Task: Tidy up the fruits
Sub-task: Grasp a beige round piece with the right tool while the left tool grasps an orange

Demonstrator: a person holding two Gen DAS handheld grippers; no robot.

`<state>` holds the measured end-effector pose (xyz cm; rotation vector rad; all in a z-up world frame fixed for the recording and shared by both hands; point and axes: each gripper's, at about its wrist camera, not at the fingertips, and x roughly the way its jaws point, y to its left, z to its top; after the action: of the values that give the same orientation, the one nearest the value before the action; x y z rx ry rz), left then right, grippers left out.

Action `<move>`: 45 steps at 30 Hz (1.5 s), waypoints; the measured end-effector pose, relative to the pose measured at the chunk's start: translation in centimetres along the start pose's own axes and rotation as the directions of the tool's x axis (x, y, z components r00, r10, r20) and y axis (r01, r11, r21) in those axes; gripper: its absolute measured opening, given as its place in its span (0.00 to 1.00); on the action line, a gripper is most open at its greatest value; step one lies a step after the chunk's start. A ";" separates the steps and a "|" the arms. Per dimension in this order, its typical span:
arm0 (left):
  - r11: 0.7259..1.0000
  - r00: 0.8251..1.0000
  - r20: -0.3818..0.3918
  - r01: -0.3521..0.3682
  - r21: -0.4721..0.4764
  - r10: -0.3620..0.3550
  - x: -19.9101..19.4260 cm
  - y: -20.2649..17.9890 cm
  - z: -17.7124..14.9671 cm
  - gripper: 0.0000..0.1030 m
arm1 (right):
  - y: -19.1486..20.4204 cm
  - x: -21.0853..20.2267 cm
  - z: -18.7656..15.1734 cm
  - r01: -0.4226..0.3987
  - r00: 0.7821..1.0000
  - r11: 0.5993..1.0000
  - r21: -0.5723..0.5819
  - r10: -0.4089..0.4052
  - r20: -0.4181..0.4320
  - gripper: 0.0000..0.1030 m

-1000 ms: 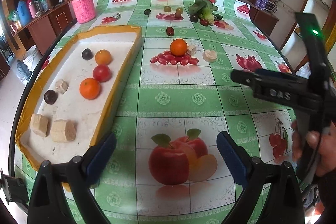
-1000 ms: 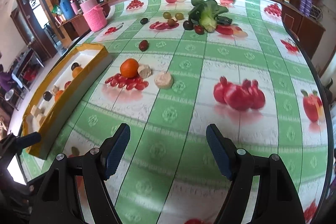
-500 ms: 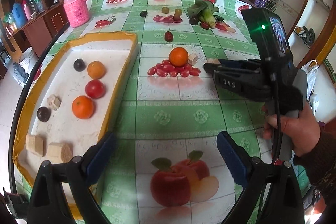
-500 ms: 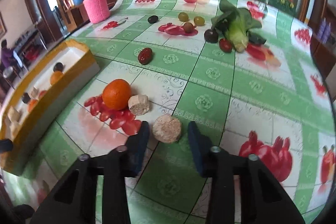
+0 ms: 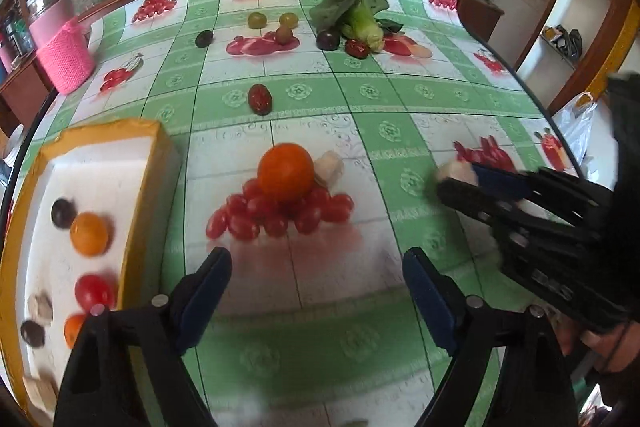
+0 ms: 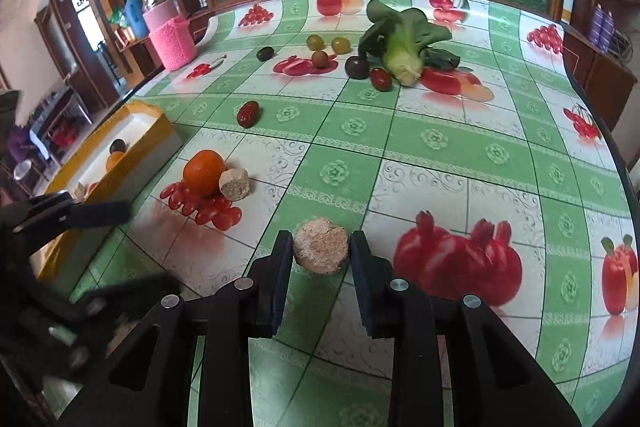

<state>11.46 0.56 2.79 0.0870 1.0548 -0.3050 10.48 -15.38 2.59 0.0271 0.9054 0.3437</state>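
The right gripper (image 6: 320, 257) is clamped on the beige round piece (image 6: 320, 251) by its sides (probably light, crumbly).

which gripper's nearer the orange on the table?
Left. The left gripper points at the orange from just short of it, open and empty. The right gripper sits off to the side, shut on a tan round chunk.
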 end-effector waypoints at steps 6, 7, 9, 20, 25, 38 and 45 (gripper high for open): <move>1.000 1.000 0.003 -0.027 0.008 0.027 2.4 0.8 2.4 0.84 | -0.9 -0.6 -0.3 -0.034 0.999 0.998 0.055 0.034 0.000 0.28; 0.999 0.999 0.010 -0.033 0.015 0.033 2.7 0.8 2.7 0.84 | -1.0 -0.6 -0.4 -0.037 0.999 0.998 0.059 0.037 -0.001 0.28; 0.999 0.999 0.017 -0.033 0.035 0.032 3.1 0.8 3.2 0.79 | -1.2 -0.5 -0.5 -0.043 0.999 0.997 0.070 0.043 -0.004 0.28; 0.992 0.998 0.006 0.055 0.112 -0.056 2.3 0.3 1.7 0.36 | -2.0 -1.0 -1.3 -0.058 0.998 0.992 0.114 0.059 -0.008 0.28; 0.993 0.995 0.003 0.096 0.069 -0.096 1.2 0.3 0.3 0.36 | -2.1 -1.7 -1.8 -0.058 0.998 0.991 0.121 0.059 -0.003 0.28; 0.989 0.988 0.053 0.147 -0.030 -0.145 -4.3 -1.0 -6.9 0.37 | -1.2 -4.1 -5.1 -0.020 0.999 0.992 0.127 0.024 -0.029 0.28; 0.988 0.986 0.093 0.144 -0.064 -0.138 -7.2 -0.3 -9.6 0.36 | 0.9 -5.6 -6.3 -0.018 0.999 0.994 0.110 0.021 -0.031 0.28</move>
<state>-0.02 3.83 4.32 -0.0640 0.9847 -0.3959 2.17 -16.98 3.09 0.1319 0.9561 0.3128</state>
